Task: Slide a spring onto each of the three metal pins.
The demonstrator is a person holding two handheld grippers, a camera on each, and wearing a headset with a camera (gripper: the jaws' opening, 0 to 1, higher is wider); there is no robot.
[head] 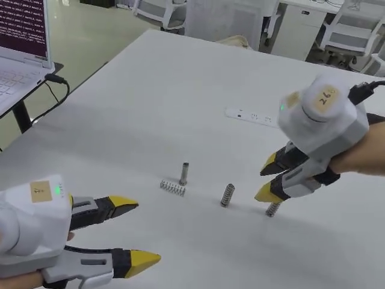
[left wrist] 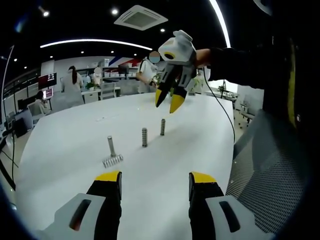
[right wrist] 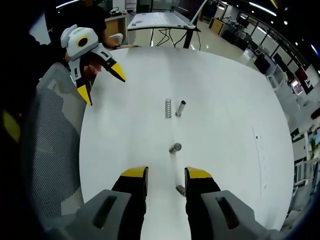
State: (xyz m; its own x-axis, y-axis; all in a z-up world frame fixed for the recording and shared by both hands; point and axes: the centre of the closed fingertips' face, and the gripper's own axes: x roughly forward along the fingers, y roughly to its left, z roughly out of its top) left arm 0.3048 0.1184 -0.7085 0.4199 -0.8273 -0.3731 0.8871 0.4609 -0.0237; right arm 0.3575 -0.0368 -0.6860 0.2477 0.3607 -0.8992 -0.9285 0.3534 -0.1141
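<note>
Well ahead of left gripper (left wrist: 155,176) fingers (left wrist: 107,192): loose spring (left wrist: 113,160) beside bare pin (left wrist: 111,146).

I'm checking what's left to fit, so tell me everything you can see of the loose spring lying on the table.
The loose spring is a short, evenly wound coil of bright silvery wire. It lies flat on its side on the white table, at the foot of the bare upright pin. Whether the two touch I cannot tell. It is threaded on nothing and nothing grips it. The open left tool hovers short of it, and the open right tool is off to its other side.
</note>
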